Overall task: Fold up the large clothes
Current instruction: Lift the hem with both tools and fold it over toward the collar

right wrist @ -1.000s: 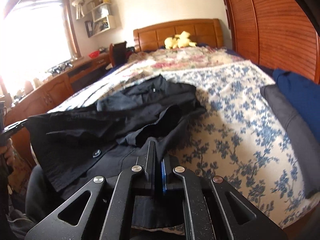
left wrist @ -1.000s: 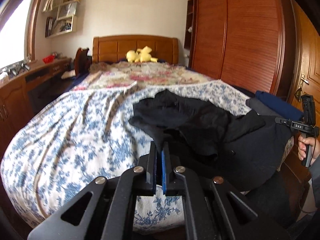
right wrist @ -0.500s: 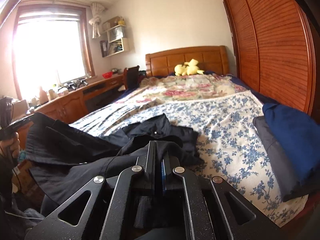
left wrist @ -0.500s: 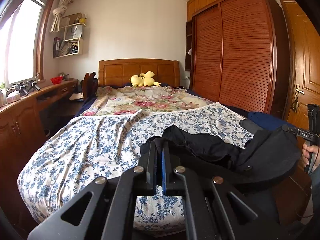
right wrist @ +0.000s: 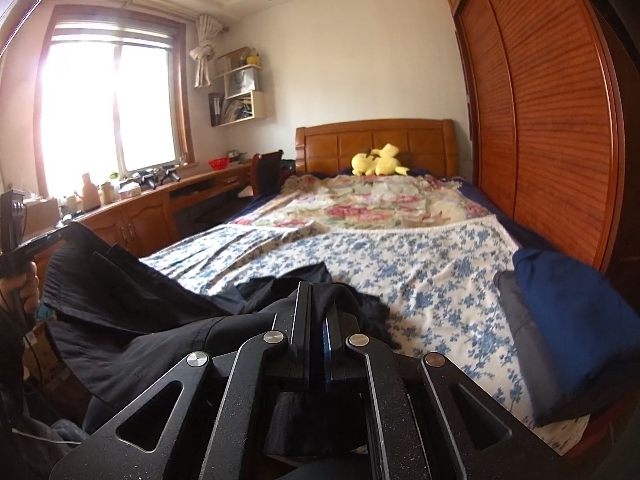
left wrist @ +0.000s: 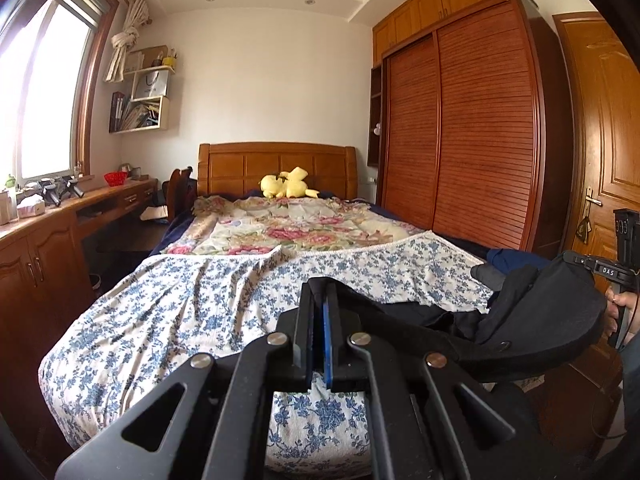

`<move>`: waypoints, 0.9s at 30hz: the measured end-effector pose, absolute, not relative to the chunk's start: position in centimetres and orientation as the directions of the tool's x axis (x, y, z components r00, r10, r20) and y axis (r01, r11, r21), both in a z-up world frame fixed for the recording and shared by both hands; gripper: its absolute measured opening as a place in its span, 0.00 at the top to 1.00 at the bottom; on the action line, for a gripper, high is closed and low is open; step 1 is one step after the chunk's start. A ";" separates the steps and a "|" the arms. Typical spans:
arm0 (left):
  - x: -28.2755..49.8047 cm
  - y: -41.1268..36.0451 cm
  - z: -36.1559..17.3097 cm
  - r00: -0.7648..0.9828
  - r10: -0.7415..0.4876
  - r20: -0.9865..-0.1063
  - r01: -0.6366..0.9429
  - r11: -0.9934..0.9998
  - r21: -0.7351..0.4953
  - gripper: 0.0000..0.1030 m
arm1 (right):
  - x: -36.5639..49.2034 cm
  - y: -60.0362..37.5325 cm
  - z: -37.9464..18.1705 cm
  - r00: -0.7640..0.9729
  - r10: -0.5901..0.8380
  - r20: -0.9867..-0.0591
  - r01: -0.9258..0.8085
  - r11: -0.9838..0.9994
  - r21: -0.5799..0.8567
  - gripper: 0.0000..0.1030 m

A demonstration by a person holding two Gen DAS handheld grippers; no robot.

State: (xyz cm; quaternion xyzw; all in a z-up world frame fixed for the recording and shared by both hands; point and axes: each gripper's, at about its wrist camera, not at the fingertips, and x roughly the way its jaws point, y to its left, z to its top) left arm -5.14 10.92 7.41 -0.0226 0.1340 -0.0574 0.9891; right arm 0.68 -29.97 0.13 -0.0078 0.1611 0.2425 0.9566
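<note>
A large black shirt (left wrist: 536,320) with buttons hangs stretched between my two grippers above the foot of the bed. My left gripper (left wrist: 320,292) is shut on one edge of it; the cloth pokes out between the jaws. My right gripper (right wrist: 316,292) is shut on another edge. In the right wrist view the shirt (right wrist: 132,304) sags to the left towards the other gripper (right wrist: 24,244), and its far part still lies on the blue floral bedspread (right wrist: 420,268). The right gripper also shows at the right edge of the left wrist view (left wrist: 612,272).
Folded dark blue and grey clothes (right wrist: 568,320) lie on the bed's right side. A yellow plush toy (left wrist: 288,188) sits at the headboard. A wooden wardrobe (left wrist: 460,140) and a door (left wrist: 600,140) stand right, a desk counter (left wrist: 60,232) left.
Both grippers have risen and tilted up, lifting the black shirt off the bedspread. Most of it now hangs between them instead of lying spread on the bed.
</note>
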 end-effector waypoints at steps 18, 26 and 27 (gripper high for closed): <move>5.7 12.2 3.0 0.935 -0.047 -0.351 0.035 0.999 -0.041 0.98 | 10.3 -26.3 -3.7 0.814 0.428 -0.392 -0.465 0.885 0.000 0.98; 13.9 13.1 -0.9 0.930 0.036 -0.367 -0.050 0.998 -0.028 0.98 | 20.7 -24.4 -10.6 0.821 0.354 -0.448 -0.404 0.915 -0.019 0.98; 15.1 13.1 -1.5 0.927 0.041 -0.372 -0.054 0.998 -0.025 0.98 | 22.0 -24.3 -11.3 0.822 0.341 -0.455 -0.392 0.920 -0.019 0.98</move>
